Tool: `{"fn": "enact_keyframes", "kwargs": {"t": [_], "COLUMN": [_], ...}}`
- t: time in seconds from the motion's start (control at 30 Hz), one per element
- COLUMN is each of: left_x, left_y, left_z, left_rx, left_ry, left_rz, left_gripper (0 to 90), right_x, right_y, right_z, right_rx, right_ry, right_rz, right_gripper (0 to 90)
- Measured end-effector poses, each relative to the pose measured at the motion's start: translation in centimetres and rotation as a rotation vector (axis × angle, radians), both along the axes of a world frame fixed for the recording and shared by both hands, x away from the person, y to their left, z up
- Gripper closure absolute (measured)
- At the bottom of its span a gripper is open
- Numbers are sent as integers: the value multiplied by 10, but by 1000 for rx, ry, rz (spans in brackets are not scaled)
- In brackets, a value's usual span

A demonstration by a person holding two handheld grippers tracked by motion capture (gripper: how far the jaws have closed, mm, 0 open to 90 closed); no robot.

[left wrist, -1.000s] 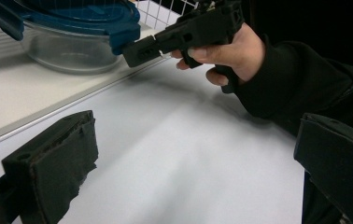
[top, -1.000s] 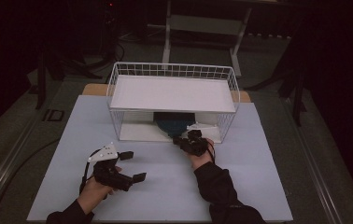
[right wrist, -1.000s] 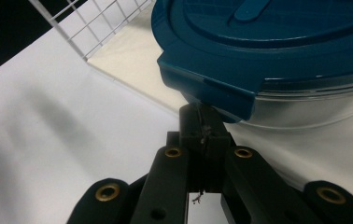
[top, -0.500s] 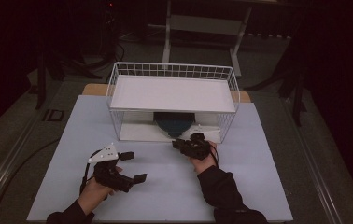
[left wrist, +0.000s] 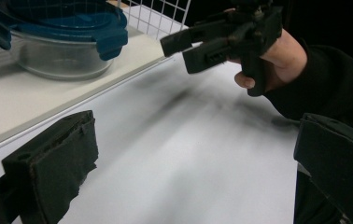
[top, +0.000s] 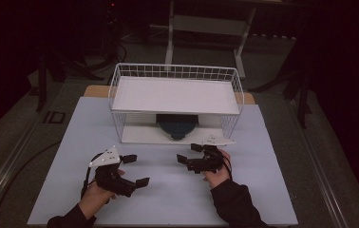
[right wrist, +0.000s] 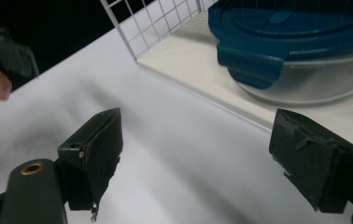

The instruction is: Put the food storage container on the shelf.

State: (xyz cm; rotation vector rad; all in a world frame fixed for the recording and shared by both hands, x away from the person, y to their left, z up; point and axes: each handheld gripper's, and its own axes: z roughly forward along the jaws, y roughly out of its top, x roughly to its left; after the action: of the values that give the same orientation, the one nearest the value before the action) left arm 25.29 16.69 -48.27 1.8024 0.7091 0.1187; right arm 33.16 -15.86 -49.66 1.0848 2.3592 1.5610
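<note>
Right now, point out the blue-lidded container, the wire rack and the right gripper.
blue-lidded container (right wrist: pixel 300 28): right gripper view, on its blue lid.
wire rack (top: pixel 175 72): high view, on its rear rim.
right gripper (top: pixel 190 153): high view, midway between its open jaw tips.

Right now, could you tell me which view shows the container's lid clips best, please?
The right gripper view: the container sits close, with a blue lid clip in plain sight. The left gripper view shows it nearly as well but cut off at the top. In the high view it is small and dark under the rack.
</note>
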Motion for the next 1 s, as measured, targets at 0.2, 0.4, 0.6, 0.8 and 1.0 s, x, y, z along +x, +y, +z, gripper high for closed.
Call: {"fn": "enact_keyframes", "kwargs": {"t": [0.2,0.4,0.6,0.8,1.0], "left_x": [-2,-6,-11,-16,-22], "left_y": [1,3,8,13,19], "left_z": [0,2,2,4,2], "left_rx": [11,10,5,10,3], "left_ry": [-3,-11,-11,-18,-21], "left_rz": [-3,-6,-3,-2,-5], "left_gripper": [0,0,0,0,0], "right_x": [-13,-25,-39,-51,-63], "right_y": [-8,-23,-38,-51,-63], "right_z": [1,3,4,6,9], "right_rx": [-26,-13,-18,-24,-13], "right_ry": [-22,-24,-29,-32,-39], "right_rz": [-2,-12,-7,-10,-27], "right_gripper": [172,173,166,162,162]}}
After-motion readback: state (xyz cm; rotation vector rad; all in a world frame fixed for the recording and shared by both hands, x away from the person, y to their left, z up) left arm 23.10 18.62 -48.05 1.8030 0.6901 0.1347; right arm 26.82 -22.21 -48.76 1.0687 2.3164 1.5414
